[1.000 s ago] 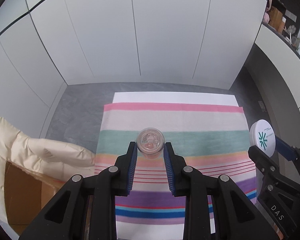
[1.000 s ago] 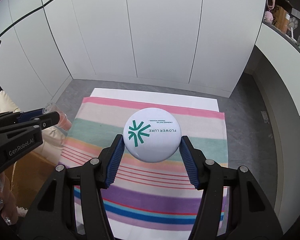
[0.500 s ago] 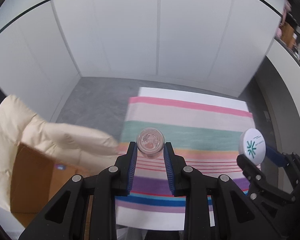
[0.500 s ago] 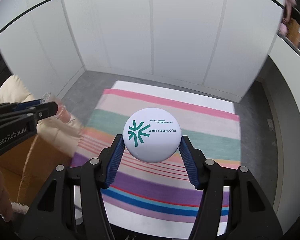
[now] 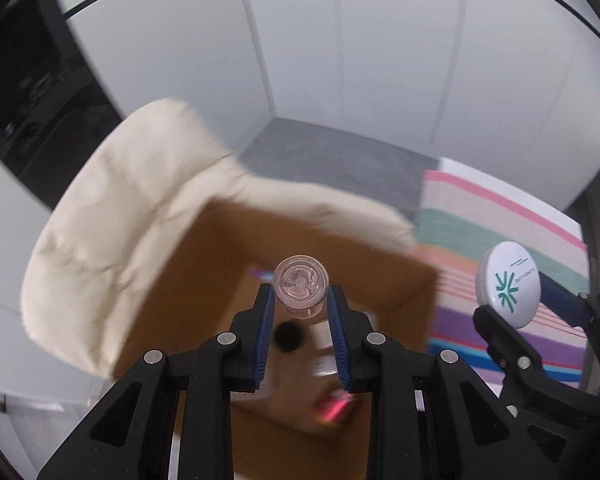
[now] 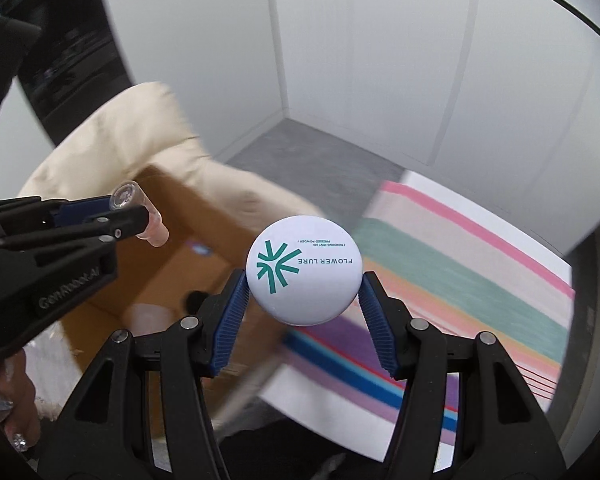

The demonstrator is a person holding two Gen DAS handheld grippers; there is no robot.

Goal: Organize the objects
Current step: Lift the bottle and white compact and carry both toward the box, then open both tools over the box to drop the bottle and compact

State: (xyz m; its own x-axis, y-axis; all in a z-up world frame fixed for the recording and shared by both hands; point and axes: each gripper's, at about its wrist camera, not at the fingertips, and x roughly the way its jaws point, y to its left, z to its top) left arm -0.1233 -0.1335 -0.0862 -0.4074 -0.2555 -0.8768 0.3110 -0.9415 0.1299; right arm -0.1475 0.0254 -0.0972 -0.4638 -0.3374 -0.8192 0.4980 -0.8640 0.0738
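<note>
My left gripper (image 5: pixel 300 304) is shut on a small clear bottle of pink liquid (image 5: pixel 300 286) and holds it in the air over an open cardboard box (image 5: pixel 204 248). The bottle also shows in the right wrist view (image 6: pixel 140 216), held by the left gripper (image 6: pixel 134 210). My right gripper (image 6: pixel 302 284) is shut on a round white compact with a teal logo (image 6: pixel 304 270), above the box's right edge. The compact also shows in the left wrist view (image 5: pixel 508 282).
Inside the box lie a black round thing (image 5: pixel 288 334), a pink item (image 5: pixel 334 406) and other blurred items. A cream padded jacket (image 5: pixel 112 240) drapes over the box's far side. A striped cloth (image 6: pixel 460 280) covers the table on the right. White cabinets stand behind.
Both grippers have swung left, from above the striped cloth to above the cardboard box, each still holding its object.
</note>
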